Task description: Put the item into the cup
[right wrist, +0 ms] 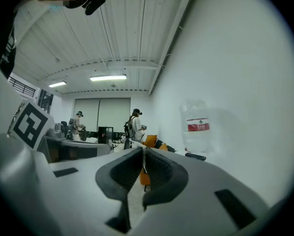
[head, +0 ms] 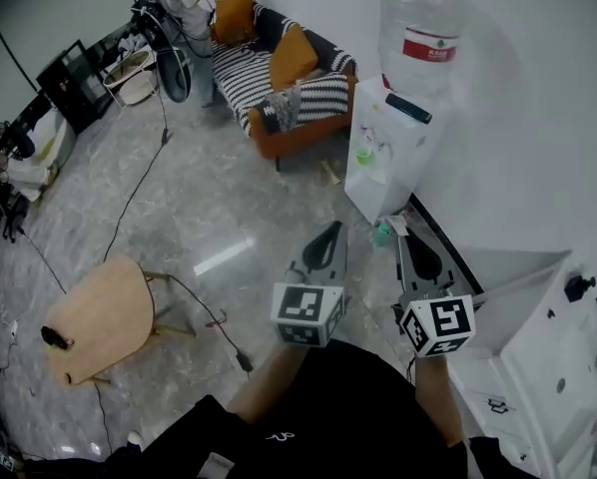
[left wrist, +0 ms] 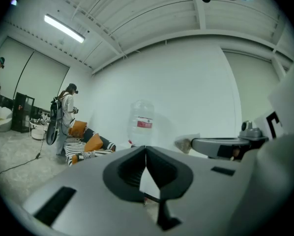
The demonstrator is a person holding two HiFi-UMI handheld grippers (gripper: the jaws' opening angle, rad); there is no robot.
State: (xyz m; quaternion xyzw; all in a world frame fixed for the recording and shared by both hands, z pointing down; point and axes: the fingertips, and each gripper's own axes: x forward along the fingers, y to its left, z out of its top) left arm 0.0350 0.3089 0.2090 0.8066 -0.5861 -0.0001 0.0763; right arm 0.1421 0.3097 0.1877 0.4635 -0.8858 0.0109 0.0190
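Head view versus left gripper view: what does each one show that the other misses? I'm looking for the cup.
Only the head view shows the round wooden table, which has a small dark thing on it, and the white cabinet. Only the left gripper view shows the ceiling light and the roof beams. Both show the water bottle, the striped sofa, the left tool and the right tool. Each tool is shut on nothing. Neither view shows a cup.
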